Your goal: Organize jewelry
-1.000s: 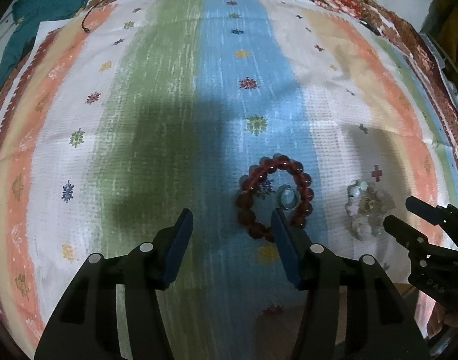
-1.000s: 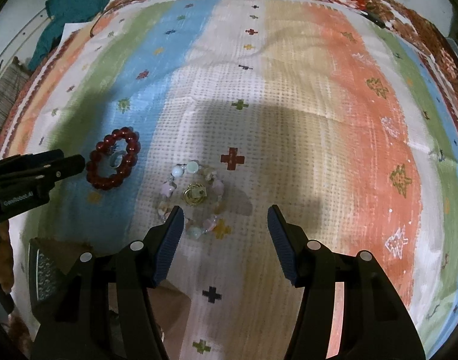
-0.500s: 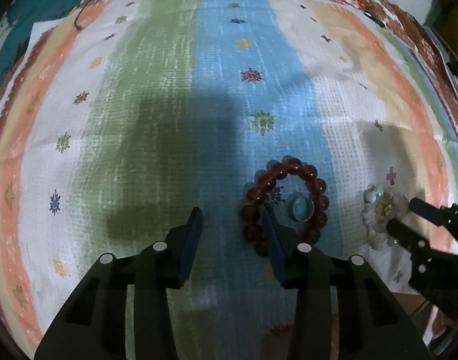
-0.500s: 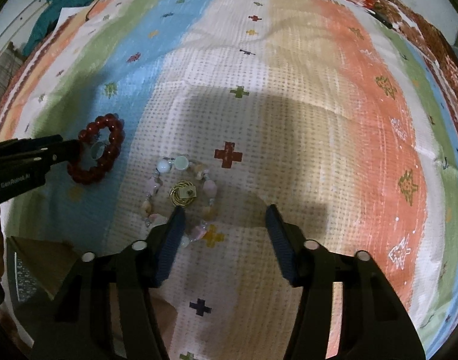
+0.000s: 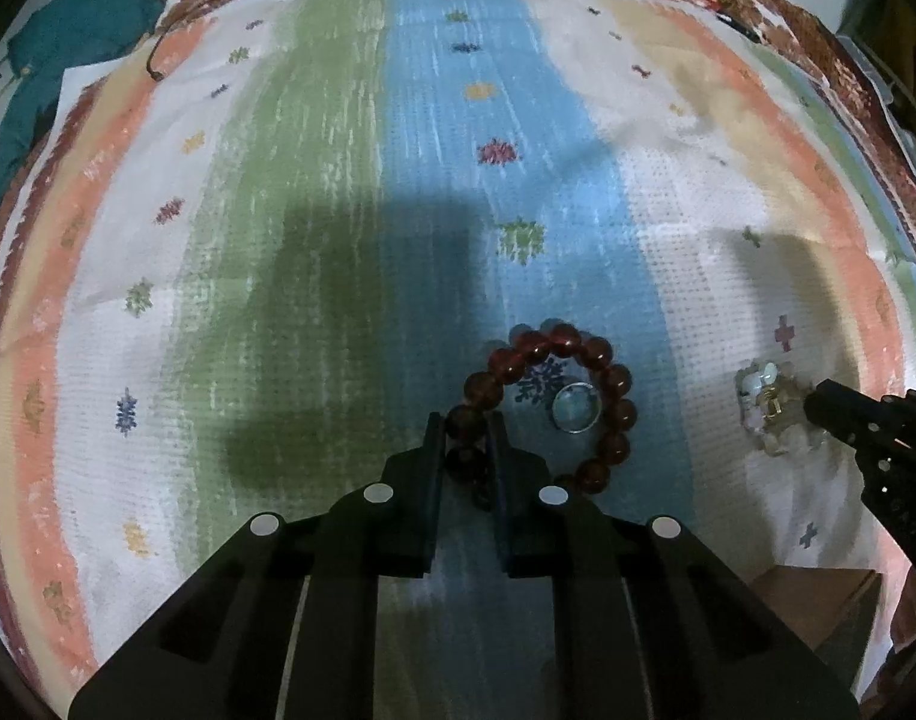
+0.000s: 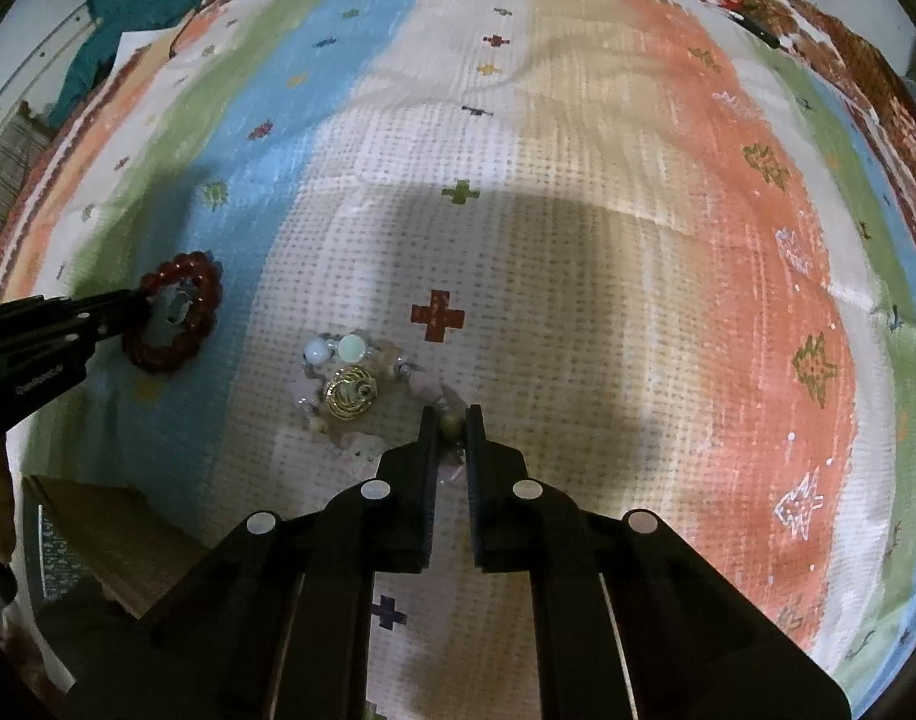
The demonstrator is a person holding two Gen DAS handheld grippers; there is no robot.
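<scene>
A dark red bead bracelet [image 5: 602,360] lies on the striped cloth with a silver ring [image 5: 575,411] inside its loop. My left gripper [image 5: 465,438] is shut on the near-left beads of this bracelet. It also shows in the right wrist view [image 6: 188,294]. A pale bead bracelet [image 6: 350,351] lies on the white stripe with a gold ring [image 6: 350,393] inside it. My right gripper [image 6: 451,423] is shut on a bead at the near-right side of the pale bracelet. The pale bracelet also shows in the left wrist view [image 5: 758,384].
The striped cloth [image 6: 638,180] covers the surface. A teal garment [image 5: 68,48] lies at the far left with a thin dark cord [image 5: 158,60] beside it. A brown box [image 6: 110,534] stands at the near edge between the grippers.
Both grippers have moved forward and down and closed: the left onto the red bracelet's beads, the right onto a bead of the pale bracelet. Both were open a second ago.
</scene>
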